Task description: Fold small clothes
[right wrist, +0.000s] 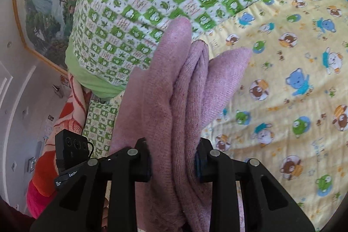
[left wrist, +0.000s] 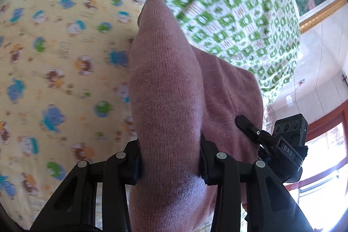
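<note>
A pink knit garment [left wrist: 161,79] is bunched into a thick fold that sticks forward between the pads of my left gripper [left wrist: 170,162], which is shut on it. In the right wrist view the same pink garment [right wrist: 180,84] shows several layered folds, and my right gripper [right wrist: 173,158] is shut on them. The garment hangs above the yellow cartoon-print sheet [left wrist: 54,71] [right wrist: 282,84], held up by both grippers. The right gripper's body [left wrist: 289,145] appears at the lower right of the left wrist view, close beside the cloth. Part of the left gripper's housing [right wrist: 69,145] shows at the left of the right wrist view.
A bulky green-and-white checked quilt [left wrist: 217,3] [right wrist: 152,3] lies piled at the back of the bed. A framed landscape painting [right wrist: 43,3] hangs on the white wall. A wood-framed window [left wrist: 326,145] is at the right. Orange and red cloth [right wrist: 43,177] lies by the bed's edge.
</note>
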`<state>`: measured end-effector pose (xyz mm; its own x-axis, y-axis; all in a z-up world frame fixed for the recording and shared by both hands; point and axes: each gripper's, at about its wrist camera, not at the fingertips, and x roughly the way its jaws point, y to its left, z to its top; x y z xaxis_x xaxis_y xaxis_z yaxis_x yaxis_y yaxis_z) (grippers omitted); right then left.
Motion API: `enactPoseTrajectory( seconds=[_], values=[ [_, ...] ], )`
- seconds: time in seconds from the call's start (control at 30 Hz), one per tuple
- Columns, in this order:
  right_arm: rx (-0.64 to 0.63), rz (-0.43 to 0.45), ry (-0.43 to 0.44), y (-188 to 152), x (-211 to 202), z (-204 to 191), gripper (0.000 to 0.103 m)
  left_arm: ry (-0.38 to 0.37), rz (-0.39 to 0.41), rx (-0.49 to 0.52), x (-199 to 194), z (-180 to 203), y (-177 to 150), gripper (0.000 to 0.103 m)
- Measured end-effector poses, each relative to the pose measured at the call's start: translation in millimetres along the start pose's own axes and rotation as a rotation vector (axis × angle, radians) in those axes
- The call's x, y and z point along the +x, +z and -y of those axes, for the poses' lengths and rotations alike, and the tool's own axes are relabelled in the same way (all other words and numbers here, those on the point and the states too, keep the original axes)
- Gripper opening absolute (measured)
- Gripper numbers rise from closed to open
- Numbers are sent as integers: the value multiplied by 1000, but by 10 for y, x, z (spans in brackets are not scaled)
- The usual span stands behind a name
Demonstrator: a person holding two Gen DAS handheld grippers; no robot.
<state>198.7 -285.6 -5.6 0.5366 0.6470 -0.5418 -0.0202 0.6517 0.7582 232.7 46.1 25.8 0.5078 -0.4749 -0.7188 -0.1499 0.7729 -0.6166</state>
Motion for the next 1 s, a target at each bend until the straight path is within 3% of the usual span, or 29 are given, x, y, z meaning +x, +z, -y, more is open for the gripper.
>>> enactPoseTrajectory(
  seconds=[0.23, 0.43, 0.67, 0.83, 1.0],
  values=[
    [-30, -99, 48, -189, 547, -226, 30, 41, 42, -86, -326, -562, -57, 41],
    [-42, -172, 9, -255, 850, -122, 30, 69, 3, -102, -220, -834, -145, 42],
    [-9, -212, -13, -277, 971, 219, 32, 64, -12, -143, -119, -1058, -234, 55],
    [-3, -208, -42, -270, 956, 180, 46, 75, -25, -166, -173, -1061, -253, 58],
    [-1, -165, -78, -302, 669, 113, 51, 83, -21, -164, -395, -1012, -371, 61]
  ],
)
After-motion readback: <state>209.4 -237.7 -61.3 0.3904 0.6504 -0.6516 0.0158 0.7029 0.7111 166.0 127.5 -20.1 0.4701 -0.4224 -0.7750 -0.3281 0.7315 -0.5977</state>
